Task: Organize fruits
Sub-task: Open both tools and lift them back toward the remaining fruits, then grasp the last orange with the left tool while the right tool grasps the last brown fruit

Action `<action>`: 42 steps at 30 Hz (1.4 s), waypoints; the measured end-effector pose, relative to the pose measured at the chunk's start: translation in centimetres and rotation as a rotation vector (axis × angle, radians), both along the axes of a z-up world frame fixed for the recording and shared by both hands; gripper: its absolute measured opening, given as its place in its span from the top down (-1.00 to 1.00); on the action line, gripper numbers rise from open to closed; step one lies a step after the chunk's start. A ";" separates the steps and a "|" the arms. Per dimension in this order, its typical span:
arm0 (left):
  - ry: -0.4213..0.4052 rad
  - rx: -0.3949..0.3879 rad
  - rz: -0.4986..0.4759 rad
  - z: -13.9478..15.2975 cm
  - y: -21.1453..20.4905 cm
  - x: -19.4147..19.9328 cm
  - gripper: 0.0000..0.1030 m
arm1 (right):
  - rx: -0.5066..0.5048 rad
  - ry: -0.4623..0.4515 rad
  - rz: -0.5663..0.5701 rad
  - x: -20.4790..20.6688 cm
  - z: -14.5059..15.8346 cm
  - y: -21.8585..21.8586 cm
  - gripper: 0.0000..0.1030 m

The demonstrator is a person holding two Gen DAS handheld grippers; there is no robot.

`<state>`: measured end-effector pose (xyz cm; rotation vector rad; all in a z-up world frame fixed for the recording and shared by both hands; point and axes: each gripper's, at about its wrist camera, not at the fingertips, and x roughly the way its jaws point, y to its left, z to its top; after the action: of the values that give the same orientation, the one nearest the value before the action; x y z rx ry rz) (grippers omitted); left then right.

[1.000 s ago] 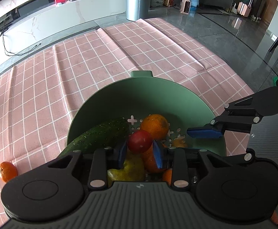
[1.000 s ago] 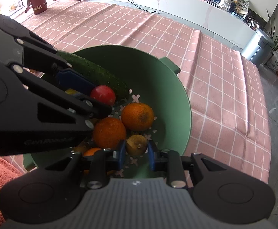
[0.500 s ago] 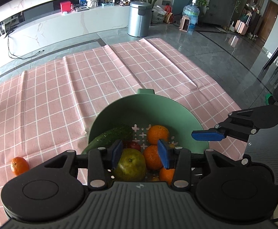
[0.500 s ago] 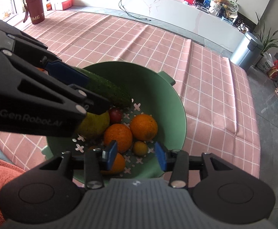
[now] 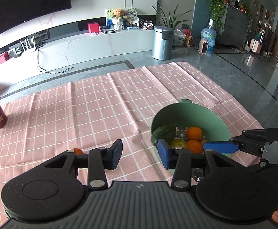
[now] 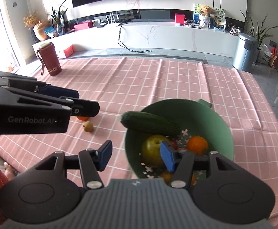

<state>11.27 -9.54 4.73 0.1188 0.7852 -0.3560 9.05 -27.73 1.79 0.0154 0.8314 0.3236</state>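
Observation:
A green colander bowl (image 6: 222, 122) stands on the pink checked cloth and holds a cucumber (image 6: 150, 123), a green-yellow apple (image 6: 152, 149), oranges (image 6: 197, 145) and a red tomato mostly hidden. The bowl also shows in the left wrist view (image 5: 205, 114). My left gripper (image 5: 140, 155) is open and empty, raised left of the bowl. My right gripper (image 6: 136, 157) is open and empty, raised over the bowl's near left rim. A small orange (image 6: 82, 118) and a small yellow-brown fruit (image 6: 88, 126) lie on the cloth to the left.
A dark red bottle sleeve (image 6: 50, 59) stands at the cloth's far left corner. The table's far edge (image 5: 120, 71) meets grey floor. A metal bin (image 5: 161, 43) stands beyond.
Both grippers let go of their fruit into the bowl, opened wide and pulled up and back. The left one shifted left.

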 end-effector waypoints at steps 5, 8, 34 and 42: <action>-0.027 0.003 0.057 -0.6 3.2 -0.8 0.02 | 0.073 -0.013 0.006 -1.7 -0.5 3.7 -0.04; -0.020 -0.004 0.087 -1.5 5.2 -1.2 0.02 | 0.082 -0.036 0.019 -2.7 -1.0 6.1 -0.11; 0.021 -0.141 0.158 -8.4 13.3 3.1 0.03 | 0.018 -0.025 0.054 3.4 -7.3 14.6 0.35; 0.057 -0.179 0.196 -11.1 14.1 5.0 0.03 | 0.002 -0.031 0.056 5.8 -9.9 15.8 0.47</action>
<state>16.30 4.53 -6.36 -0.1362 0.8105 -0.2432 14.81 -11.96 -8.10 -0.0110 0.8014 0.3764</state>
